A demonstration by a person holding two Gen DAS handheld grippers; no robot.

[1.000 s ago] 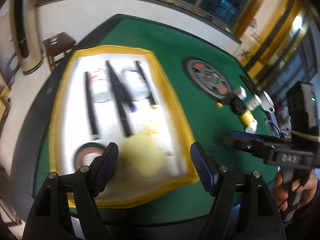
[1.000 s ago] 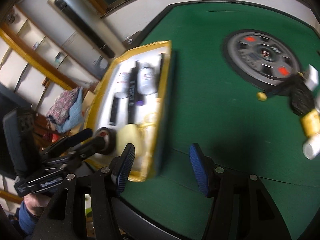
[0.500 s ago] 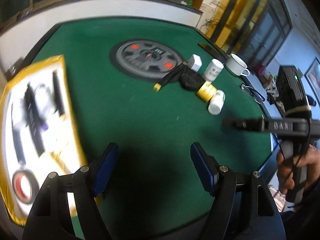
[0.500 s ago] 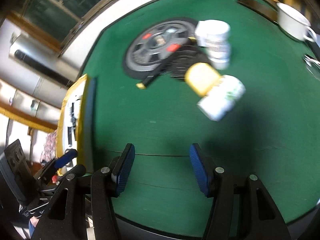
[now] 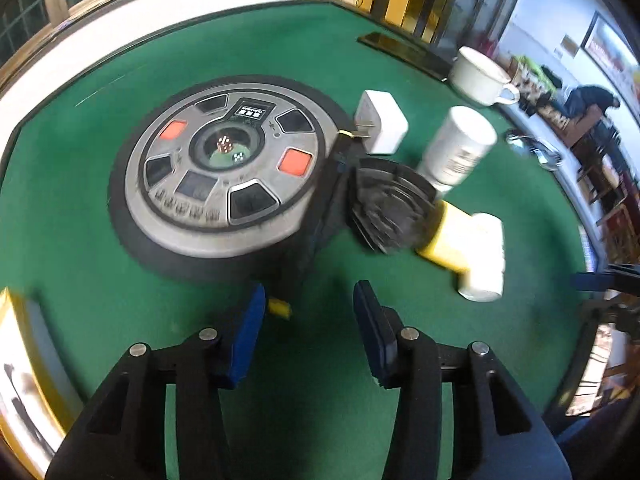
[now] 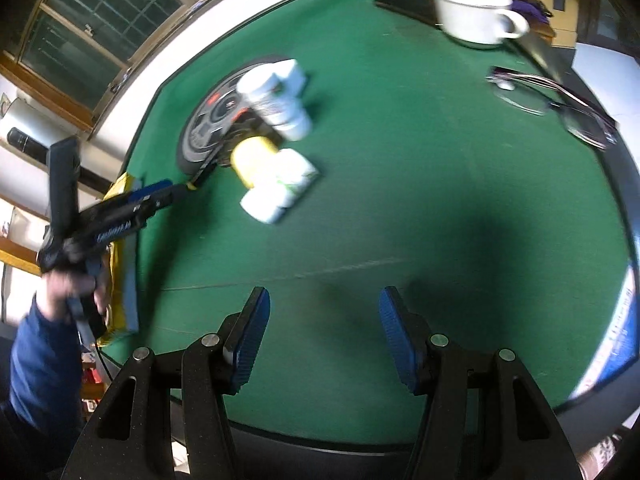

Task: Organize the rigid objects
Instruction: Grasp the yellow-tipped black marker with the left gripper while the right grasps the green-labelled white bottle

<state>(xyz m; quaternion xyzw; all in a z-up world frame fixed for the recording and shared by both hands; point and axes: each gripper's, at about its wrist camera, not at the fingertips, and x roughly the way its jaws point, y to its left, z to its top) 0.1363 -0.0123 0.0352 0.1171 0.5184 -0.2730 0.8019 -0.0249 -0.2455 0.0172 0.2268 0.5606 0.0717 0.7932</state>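
The green table (image 5: 80, 248) is filling both views, with a round grey control panel (image 5: 224, 176) sitting in its centre. A yellow-edged tray (image 5: 16, 360) is lying at the table's left edge in the left wrist view; its contents are too blurred to identify.

The task objects are clustering just right of the panel. A black ridged object (image 5: 388, 208) is lying beside the panel's rim. A white bottle (image 5: 460, 148) is lying tilted against its far side, and a yellow-capped bottle (image 5: 464, 244) is lying on its near right side, touching it. A white plug adapter (image 5: 382, 120) is sitting behind them, close to the panel. A long black stick with a yellow tip (image 5: 316, 220) is running along the panel's right edge toward the camera.

A white cup (image 6: 472, 12) is standing at the far edge beside a dark flat slab (image 6: 404, 2). A pair of glasses (image 6: 560, 100) is lying to the right, well apart from the cluster.

The left gripper (image 5: 308, 320) is pointing at the stick's yellow tip; its jaws have just been closing and are standing narrow, with the tip just inside the left pad, contact not discernible. The right gripper (image 6: 324, 324) is hovering over bare felt, jaws moderately apart and holding nothing.
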